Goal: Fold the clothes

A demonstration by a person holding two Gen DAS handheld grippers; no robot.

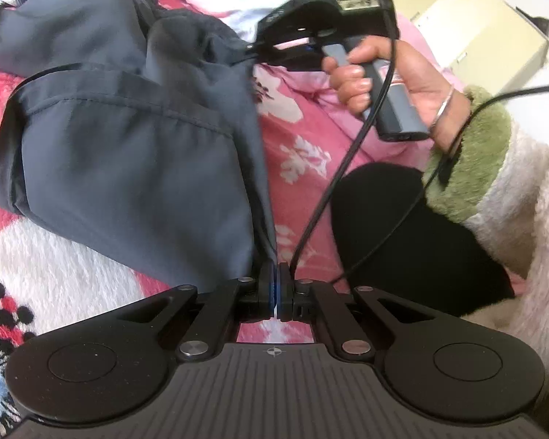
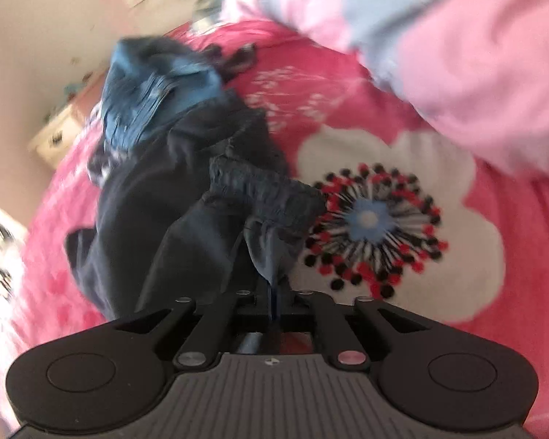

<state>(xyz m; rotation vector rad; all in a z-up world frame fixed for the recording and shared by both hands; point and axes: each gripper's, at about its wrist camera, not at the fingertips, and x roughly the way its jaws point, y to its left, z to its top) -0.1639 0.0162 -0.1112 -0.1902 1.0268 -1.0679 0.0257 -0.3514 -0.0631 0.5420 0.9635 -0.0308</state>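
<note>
Trousers of dark grey cloth are spread, still rumpled, on the pink flowered bed; no finished fold is seen, so the task is judged barely begun. An edge is pinched in the left gripper, jaws together on it; the waistband end is clamped in the right gripper. Jeans lie behind, unfolded.

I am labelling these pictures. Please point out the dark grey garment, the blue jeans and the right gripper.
dark grey garment (image 1: 135, 168): left wrist view, on its broad flat panel.
blue jeans (image 2: 153, 95): right wrist view, on the crumpled denim.
right gripper (image 2: 274, 292): right wrist view, between the fingertips.
</note>
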